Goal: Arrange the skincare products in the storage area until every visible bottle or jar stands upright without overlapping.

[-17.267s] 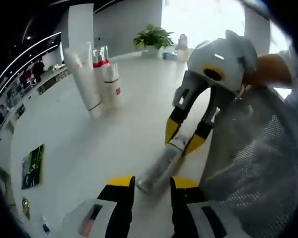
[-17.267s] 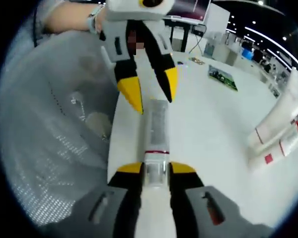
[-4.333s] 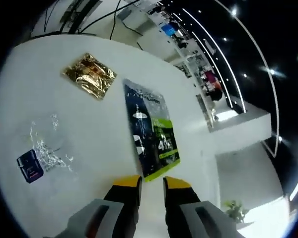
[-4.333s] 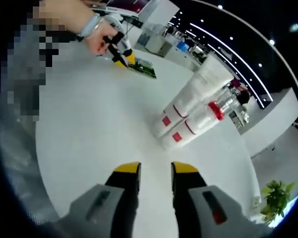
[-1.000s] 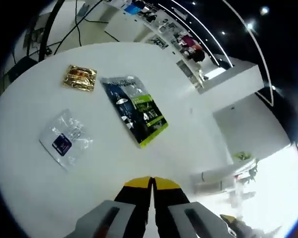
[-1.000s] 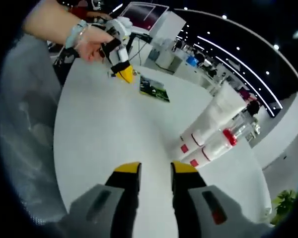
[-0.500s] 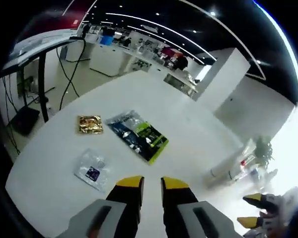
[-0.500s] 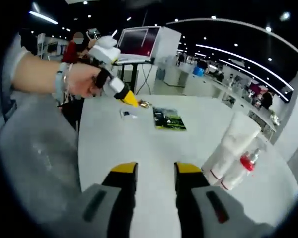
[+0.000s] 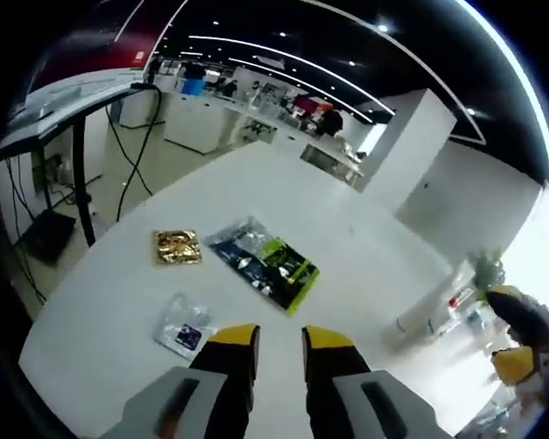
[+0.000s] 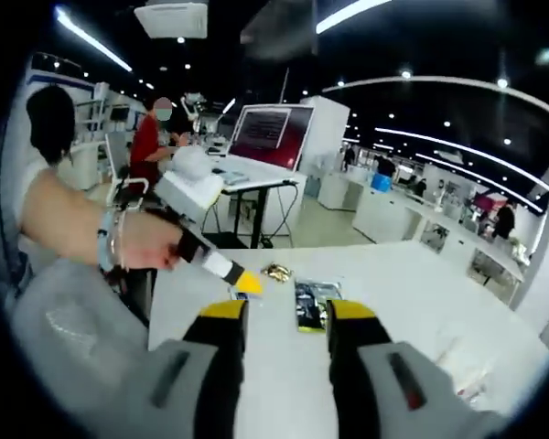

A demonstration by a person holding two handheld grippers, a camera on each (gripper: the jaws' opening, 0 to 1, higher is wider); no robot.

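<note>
A white tube and a red-capped clear bottle (image 9: pixel 436 314) stand close together far to the right on the white round table (image 9: pixel 366 256); in the right gripper view the same bottles (image 10: pixel 465 369) are pale and blurred at the lower right. My left gripper (image 9: pixel 281 338) is open over the table's near part with nothing between its yellow tips. A hand holds that left gripper (image 10: pixel 215 263) above the table's far-left edge. My right gripper (image 10: pixel 287 313) is open and holds nothing. Its yellow tips also show as the right gripper (image 9: pixel 510 331) at the right edge, near the bottles.
Three flat packets lie on the table: a gold one (image 9: pixel 177 247), a blue and green one (image 9: pixel 266 264) and a small clear one with a blue label (image 9: pixel 185 327). A desk with a monitor (image 10: pixel 263 131) and a person in red (image 10: pixel 152 135) are beyond the table.
Both views have swung up to look across the table into the room. My left jaws, shut a second ago, now stand apart. The bottles have not moved.
</note>
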